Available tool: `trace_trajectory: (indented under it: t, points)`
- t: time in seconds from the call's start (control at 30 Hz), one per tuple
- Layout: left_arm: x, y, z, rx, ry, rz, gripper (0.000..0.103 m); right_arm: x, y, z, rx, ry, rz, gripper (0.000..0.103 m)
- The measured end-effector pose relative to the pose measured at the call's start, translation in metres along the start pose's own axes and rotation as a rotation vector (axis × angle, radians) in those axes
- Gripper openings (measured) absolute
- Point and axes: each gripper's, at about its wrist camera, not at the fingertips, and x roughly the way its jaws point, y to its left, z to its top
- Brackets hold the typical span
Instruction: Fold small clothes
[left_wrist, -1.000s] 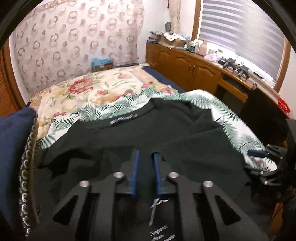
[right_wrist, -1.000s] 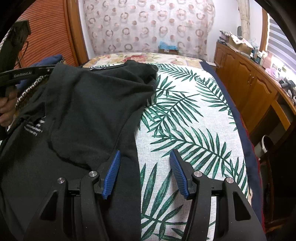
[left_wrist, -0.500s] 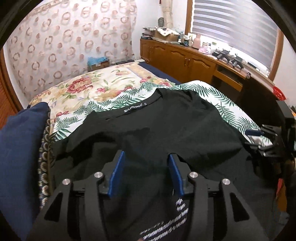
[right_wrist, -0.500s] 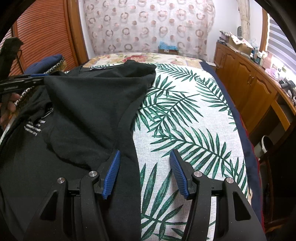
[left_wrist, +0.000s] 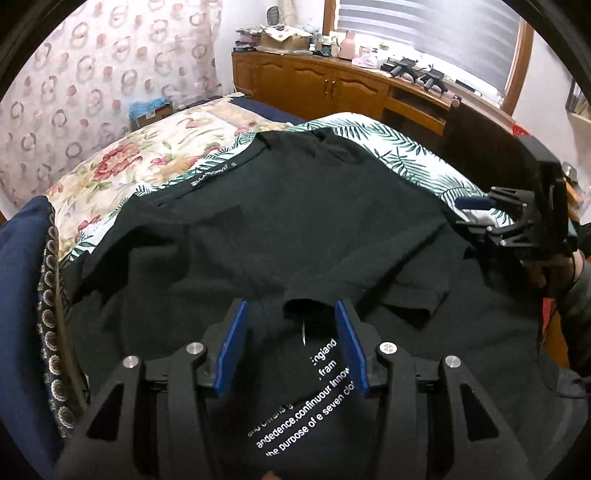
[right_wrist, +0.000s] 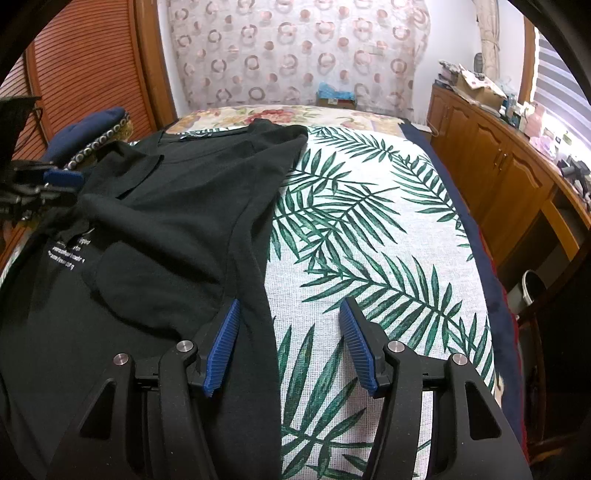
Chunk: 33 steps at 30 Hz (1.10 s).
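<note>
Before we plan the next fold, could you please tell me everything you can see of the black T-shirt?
The black T-shirt is soft knit with white printed text on it and a label at the neckline. It lies spread but rumpled on the palm-leaf bedspread, one sleeve folded inward over the body. Both the left gripper and right gripper stand open above it, gripping nothing.

Your black shirt (left_wrist: 280, 229) runs under the left gripper (left_wrist: 290, 350), so you cannot see its bottom part. The white words (left_wrist: 314, 402) just behind the fingers (left_wrist: 232, 350) are cut off by the right-hand finger, and you can only read bits. In the right wrist view, the shirt (right_wrist: 166, 221) goes off the left edge. The small neck label (right_wrist: 195, 136) far ahead of the fingers (right_wrist: 223, 345) is too tiny to read.
</note>
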Motion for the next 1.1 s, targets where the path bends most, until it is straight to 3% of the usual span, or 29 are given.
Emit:
trace_trajectory:
  t: [0.37,0.63,0.83,1.1]
  points:
    - [-0.024,0.038,-0.004,-0.076,-0.042,0.077,0.048,0.000,0.000,0.000,0.000,0.000,0.000,0.057]
    - [-0.030,0.075,0.012,-0.168,-0.066,0.197,0.048,0.000,0.000,0.000,-0.001,0.000,-0.001,0.057]
    - [-0.016,0.099,0.028,-0.173,0.006,0.288,0.048,-0.002,0.001,0.007,-0.049,-0.004,0.001,0.057]
    - [0.006,0.121,0.023,-0.161,0.129,0.358,0.048,0.007,0.001,0.057,-0.109,-0.062,0.033,0.057]
